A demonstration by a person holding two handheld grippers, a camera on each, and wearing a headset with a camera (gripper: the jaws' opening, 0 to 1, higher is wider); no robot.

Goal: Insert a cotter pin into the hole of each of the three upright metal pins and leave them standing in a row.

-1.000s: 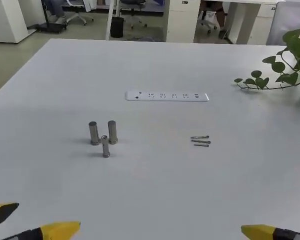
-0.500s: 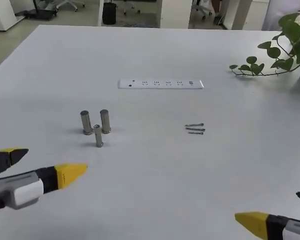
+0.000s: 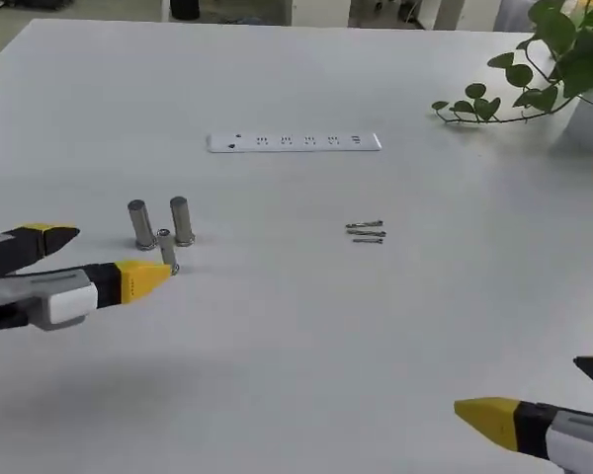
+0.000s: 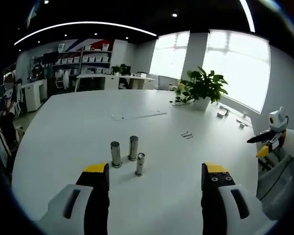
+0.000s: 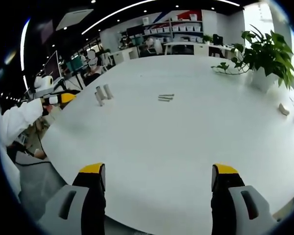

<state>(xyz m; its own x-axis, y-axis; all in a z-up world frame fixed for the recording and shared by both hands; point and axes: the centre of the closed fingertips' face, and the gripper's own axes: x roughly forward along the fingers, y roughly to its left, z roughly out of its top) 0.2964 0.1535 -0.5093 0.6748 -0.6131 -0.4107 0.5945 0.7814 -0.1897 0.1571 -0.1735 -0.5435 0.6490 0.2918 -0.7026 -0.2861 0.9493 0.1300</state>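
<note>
Three upright metal pins (image 3: 167, 235) stand in a tight cluster on the white table, left of centre; they also appear ahead of the left jaws (image 4: 133, 148) and far off (image 5: 103, 93). Three small cotter pins (image 3: 364, 232) lie flat together near the middle (image 4: 187, 134) (image 5: 165, 98). My left gripper (image 3: 109, 255) is open, just left of the cluster, one yellow tip close to the nearest pin. My right gripper (image 3: 534, 387) is open at the near right, far from everything. Nothing sits between either pair of jaws (image 4: 156, 171) (image 5: 159, 171).
A white power strip (image 3: 295, 142) lies beyond the pins. A trailing green plant (image 3: 534, 59) stands at the far right corner. Bare white table (image 3: 306, 336) stretches between the two grippers. Office desks and chairs stand beyond the table.
The head view has tilted down. My left gripper has come up from the near left edge to just beside the pin cluster. The right gripper has risen slightly into view.
</note>
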